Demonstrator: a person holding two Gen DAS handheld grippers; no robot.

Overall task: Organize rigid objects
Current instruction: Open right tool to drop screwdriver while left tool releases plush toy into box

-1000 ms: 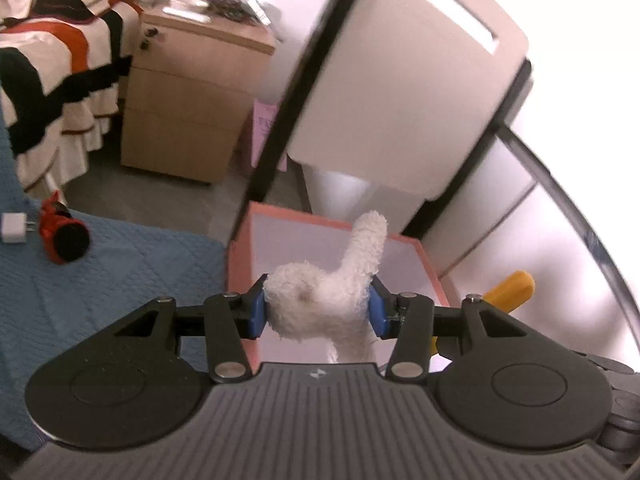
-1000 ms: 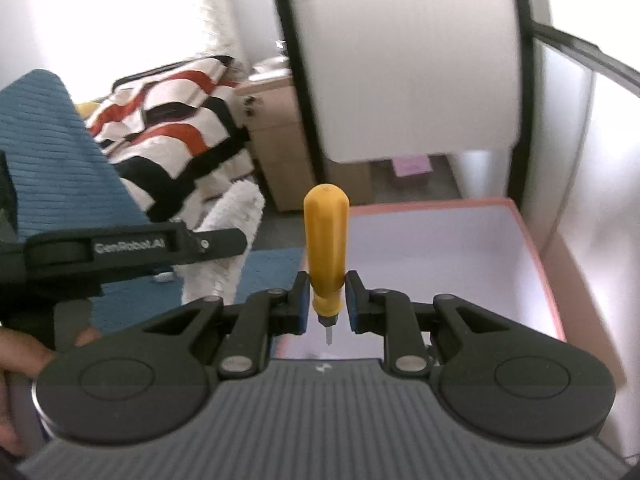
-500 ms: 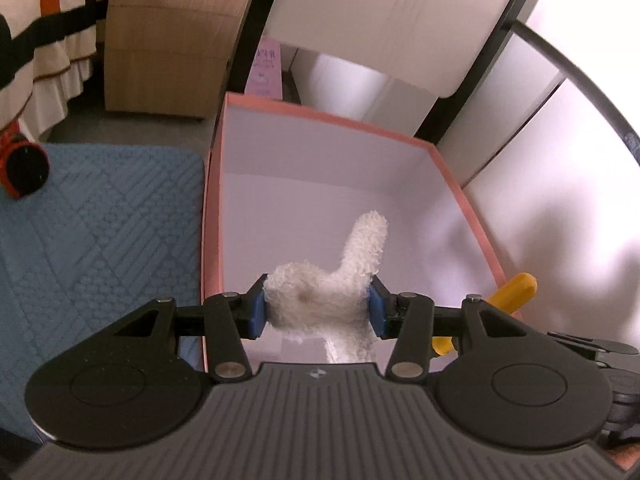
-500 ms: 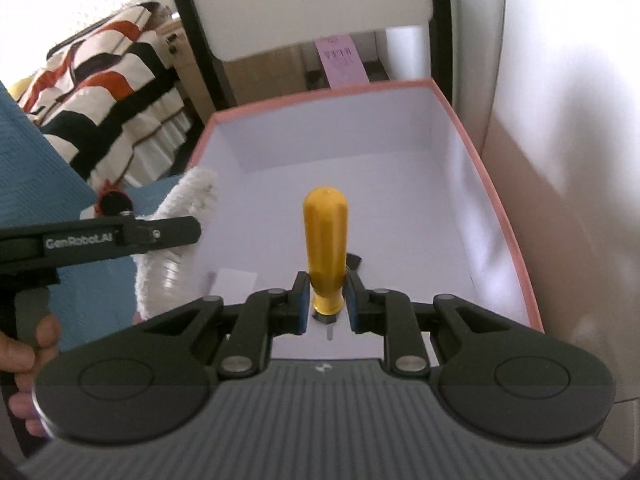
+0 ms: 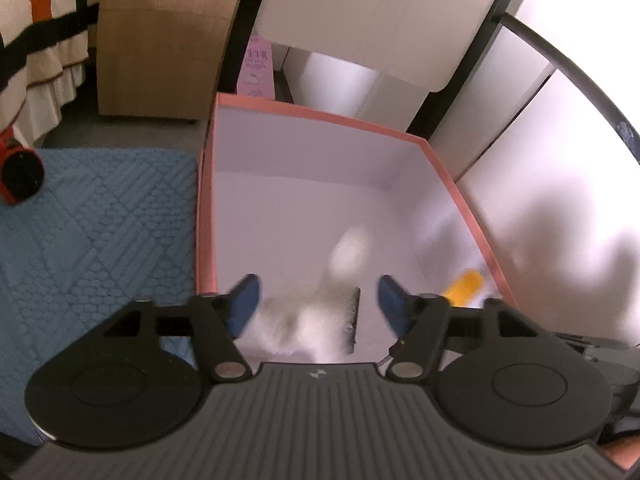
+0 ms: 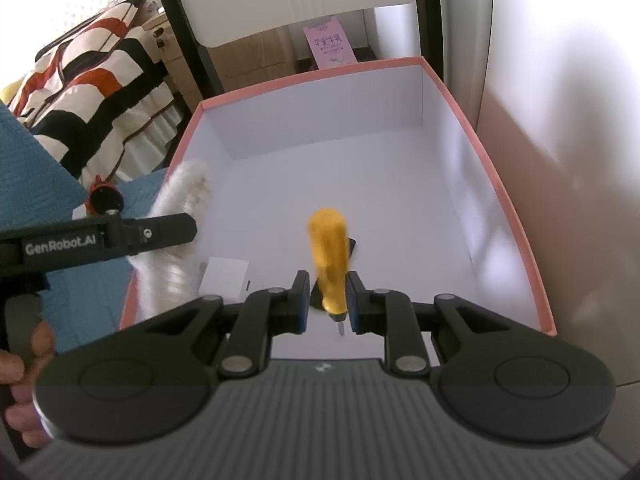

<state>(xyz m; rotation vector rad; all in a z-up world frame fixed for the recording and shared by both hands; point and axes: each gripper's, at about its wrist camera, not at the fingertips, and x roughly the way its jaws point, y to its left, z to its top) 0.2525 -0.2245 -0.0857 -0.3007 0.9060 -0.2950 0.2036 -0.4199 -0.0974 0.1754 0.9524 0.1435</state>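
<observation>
Since the earlier frames both tools had come down from above the rim toward the inside of the pink box (image 6: pixel 508 200), and the jaws of both had started to part. The box was the biggest thing, open on top, its white floor mostly free toward the far wall; a small white block (image 6: pixel 224 276) and a dark object, half hidden, lay on the near part of the floor. The box stood just beside a blue quilted mat (image 5: pixel 96 224).

The left tool (image 5: pixel 316 300) was opening widely; its blue pads no longer touched the white fluffy toy (image 5: pixel 304 316), which was blurred between and below them, apparently falling into the near left part of the box. The right tool (image 6: pixel 329 300) was opening only a little. The yellow-handled screwdriver (image 6: pixel 328 256) was between its jaws, handle pointing away, metal tip toward the camera; I could not tell if the pads pressed it, as it looked blurred and tilted.

In my judgement, both things lay directly below their tools, with the right wall well apart
</observation>
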